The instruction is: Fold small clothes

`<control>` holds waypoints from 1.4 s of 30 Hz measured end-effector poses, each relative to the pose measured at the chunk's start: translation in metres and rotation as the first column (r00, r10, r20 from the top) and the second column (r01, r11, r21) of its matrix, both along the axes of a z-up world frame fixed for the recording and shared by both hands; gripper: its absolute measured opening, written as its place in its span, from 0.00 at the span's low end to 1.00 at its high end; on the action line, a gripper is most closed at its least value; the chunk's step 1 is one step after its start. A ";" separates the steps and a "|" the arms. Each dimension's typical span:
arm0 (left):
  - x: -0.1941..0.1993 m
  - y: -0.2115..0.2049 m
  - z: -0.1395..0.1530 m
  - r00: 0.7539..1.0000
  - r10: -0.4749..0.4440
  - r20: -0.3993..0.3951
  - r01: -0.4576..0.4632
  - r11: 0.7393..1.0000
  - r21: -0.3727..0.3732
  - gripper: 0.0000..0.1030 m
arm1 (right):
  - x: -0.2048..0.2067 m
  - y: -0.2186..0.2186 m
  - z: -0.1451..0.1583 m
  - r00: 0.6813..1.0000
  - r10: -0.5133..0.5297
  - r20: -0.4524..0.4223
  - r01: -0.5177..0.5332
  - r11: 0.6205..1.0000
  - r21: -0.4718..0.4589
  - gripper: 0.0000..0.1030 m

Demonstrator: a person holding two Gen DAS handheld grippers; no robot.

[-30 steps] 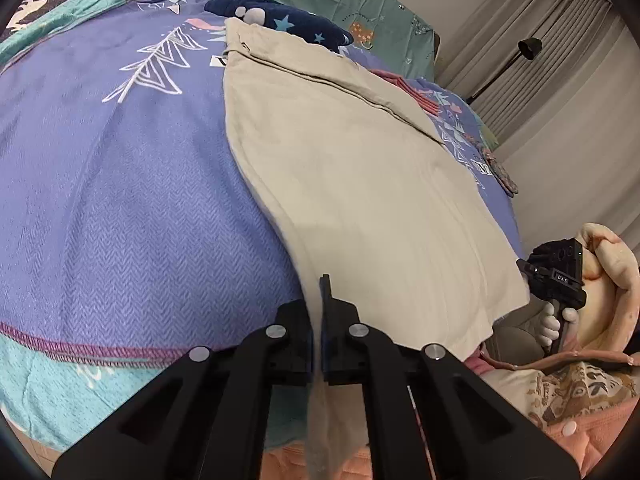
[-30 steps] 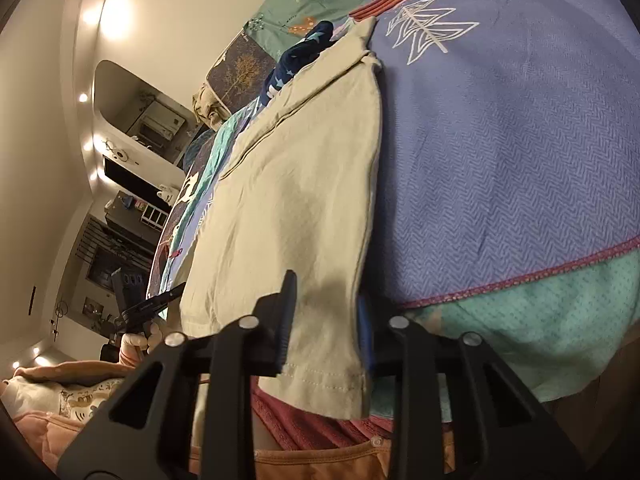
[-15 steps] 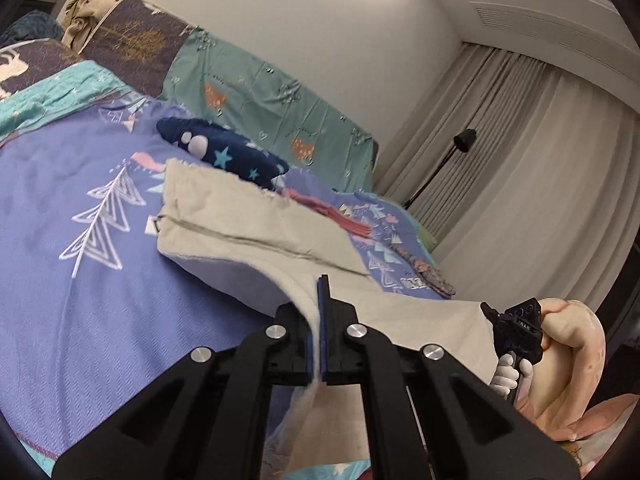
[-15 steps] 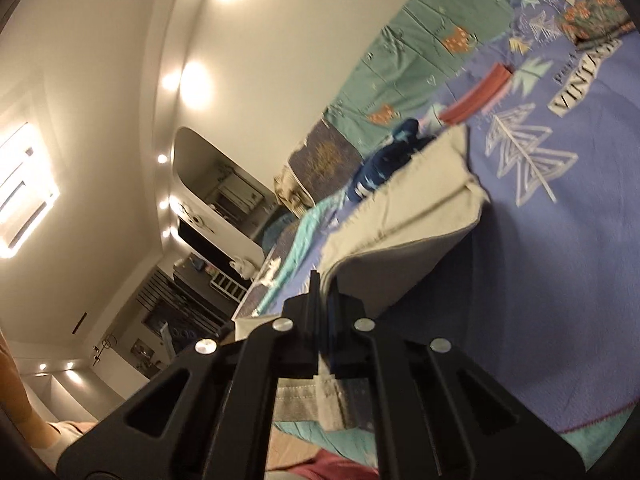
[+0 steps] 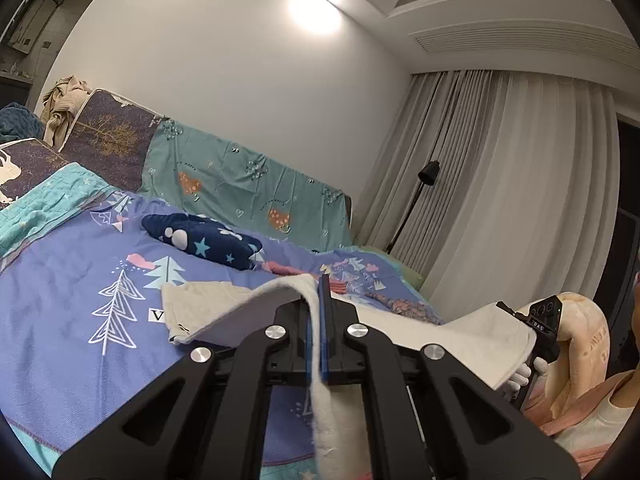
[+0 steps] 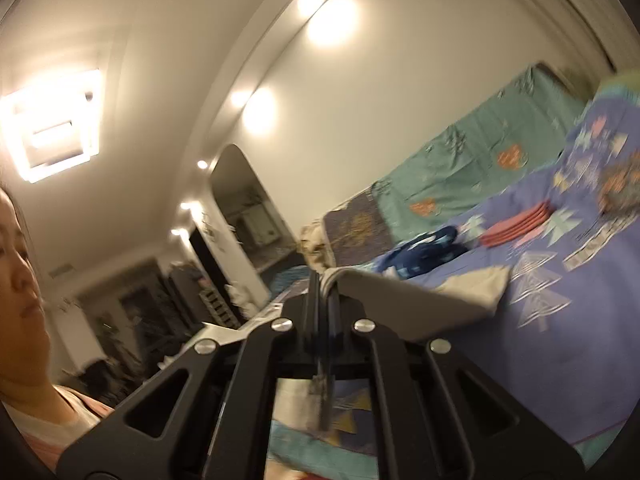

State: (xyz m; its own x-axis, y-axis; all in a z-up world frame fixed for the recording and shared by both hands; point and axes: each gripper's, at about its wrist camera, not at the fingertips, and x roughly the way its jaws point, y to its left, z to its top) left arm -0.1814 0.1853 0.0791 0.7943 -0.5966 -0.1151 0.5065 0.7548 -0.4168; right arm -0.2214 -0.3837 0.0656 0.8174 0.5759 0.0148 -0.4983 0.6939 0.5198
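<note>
Now, step in hand: lifting the near hem of the beige garment (image 5: 404, 332) off the bed (image 5: 60, 320) to carry it over toward the far edge.
Left hand-held gripper (image 5: 319, 320): clamped on one near corner of the cloth, jaws pressed together with fabric draped over them.
Right hand-held gripper (image 6: 322, 312): jaws just closing, now pinched on the other near corner; seen also at 3 o'clock of the left wrist view, cloth stretched between the two.
Garment position: near half raised in the air, far half resting on the purple bedspread at 10 o'clock of the left gripper, near the printed tree.
Neighbours: navy star-print piece (image 5: 204, 242) beyond it at 11 o'clock, apart from the beige cloth.
Doing it well: keeping both corners level and the hem taut, moving both hands forward together, laying the held hem square on the far edge, releasing only once flat.
Risk: sagging middle or one corner leading, likely giving a skewed fold.
</note>
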 end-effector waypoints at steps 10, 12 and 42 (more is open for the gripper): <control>0.050 -0.003 -0.041 0.981 0.025 -0.191 -0.025 1.000 0.003 0.02 | 0.060 0.000 -0.053 0.979 -0.034 -0.199 0.044 0.998 0.048 0.04; 0.057 -0.004 -0.045 0.979 0.026 -0.204 -0.026 1.000 0.002 0.02 | 0.070 0.003 -0.057 0.976 -0.042 -0.214 0.053 0.998 0.042 0.05; 0.283 0.000 -0.119 0.877 0.141 -0.459 -0.130 0.990 0.055 0.02 | 0.322 0.012 -0.126 0.839 -0.147 -0.524 0.130 0.989 -0.070 0.06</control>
State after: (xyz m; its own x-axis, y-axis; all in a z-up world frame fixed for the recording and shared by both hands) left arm 0.1020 0.1849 -0.0394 0.7215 -0.4801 -0.4989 0.1537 0.8137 -0.5607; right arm 0.1002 -0.3715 -0.0605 0.7686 0.4491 -0.4555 -0.0535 0.7546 0.6540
